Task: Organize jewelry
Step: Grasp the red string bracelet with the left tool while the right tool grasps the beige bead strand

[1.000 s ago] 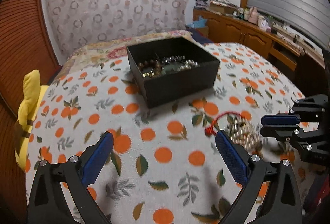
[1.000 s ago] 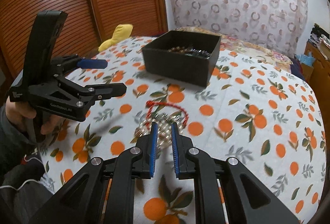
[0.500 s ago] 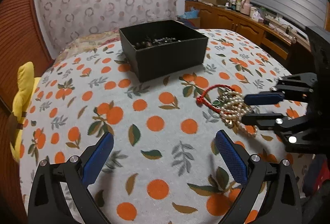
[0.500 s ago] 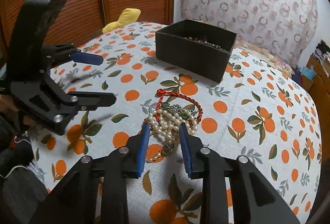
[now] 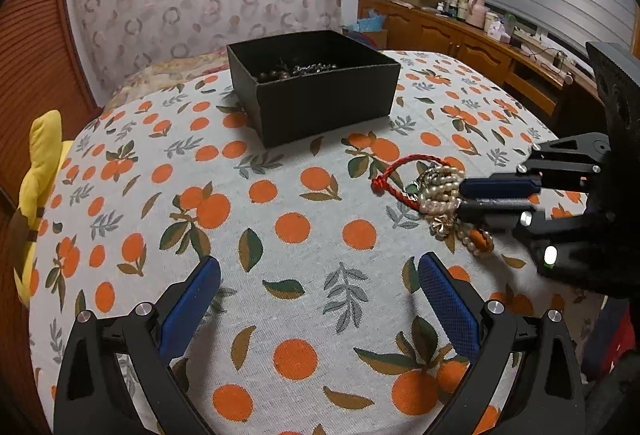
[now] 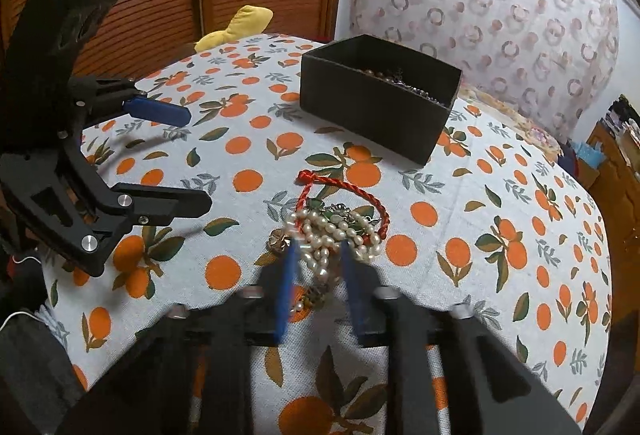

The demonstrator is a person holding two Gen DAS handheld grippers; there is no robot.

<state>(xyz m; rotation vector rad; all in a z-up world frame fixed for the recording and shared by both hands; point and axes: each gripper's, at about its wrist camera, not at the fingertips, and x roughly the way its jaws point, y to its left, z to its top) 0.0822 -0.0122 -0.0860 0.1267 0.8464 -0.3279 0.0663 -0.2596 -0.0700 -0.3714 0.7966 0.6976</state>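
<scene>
Since a moment ago the right hand-held gripper has pushed forward into the tangle of jewelry, and its blue fingers, which were nearly together a second back, now stand a little apart on either side of the pearl strand. From the other side you can see its tips right at the edge of the pile, touching or nearly touching the pearls; whether anything is actually nipped yet I cannot tell, as that view is smeared with motion.

The pile lies on the orange-print surface: pearls bunched together, a red cord bracelet looped over them, and a small gold piece just beside. The black box sits well apart from the pile, further back, with some beads and chains already in it.

The left hand-held gripper hangs low over bare cloth with its fingers spread wide, holding nothing.

To my eye this is the reach for the next pick-up: the fingers have only to close on the pearls. The strands look knotted with the cord, so the whole bunch may come up together.
</scene>
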